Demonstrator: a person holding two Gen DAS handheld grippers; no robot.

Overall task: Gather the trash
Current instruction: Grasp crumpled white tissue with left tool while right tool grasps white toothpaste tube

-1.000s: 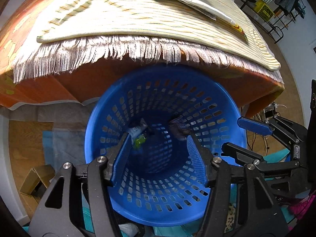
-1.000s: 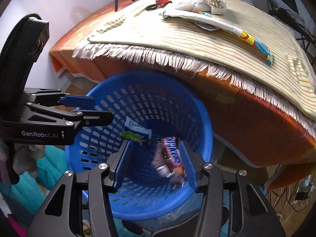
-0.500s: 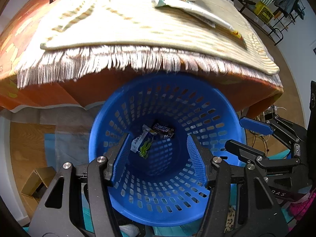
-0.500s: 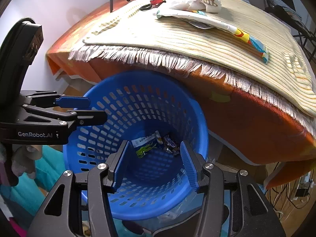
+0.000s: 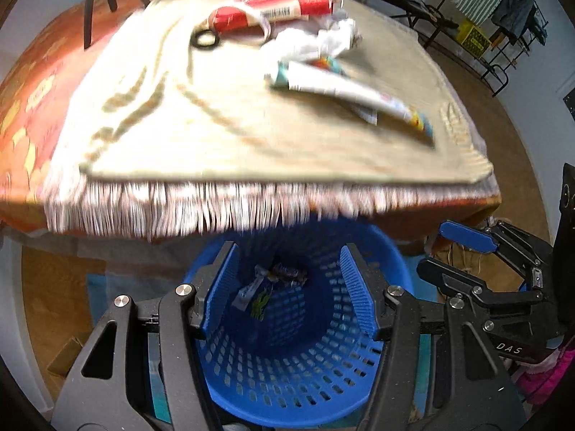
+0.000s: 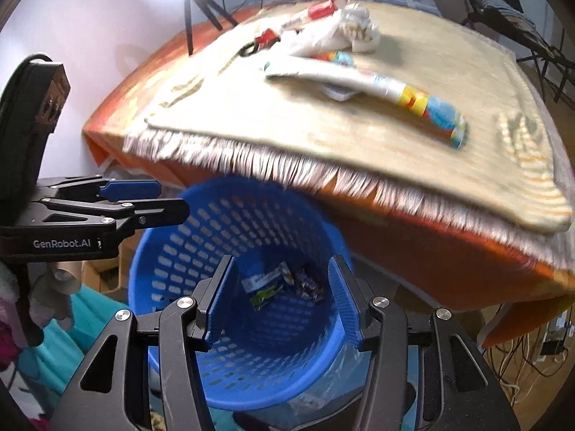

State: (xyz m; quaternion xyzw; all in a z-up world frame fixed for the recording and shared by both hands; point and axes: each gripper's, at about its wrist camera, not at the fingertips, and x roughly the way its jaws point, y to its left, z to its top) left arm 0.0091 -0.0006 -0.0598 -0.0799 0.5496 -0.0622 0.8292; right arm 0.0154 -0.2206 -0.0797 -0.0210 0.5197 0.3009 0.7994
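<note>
1. Two grippers, both empty: left gripper point(image 5: 287, 287) and right gripper point(image 6: 282, 298) have jaws apart with nothing between, and hang over the blue basket point(image 6: 172, 258).
2. We see two wrappers point(image 6: 280, 283) lying on the basket's bottom.
3. Trash left on the fringed mat point(image 5: 222, 136): long white wrapper point(image 5: 345, 89), crumpled white paper point(image 5: 323, 41), red wrapper point(image 5: 276, 9).
4. Risk, we judge: the grippers sit near each other, so reaching together could make them collide.
5. Risk: the thin flat wrapper may slip, or the pads may pinch the mat instead.
</note>
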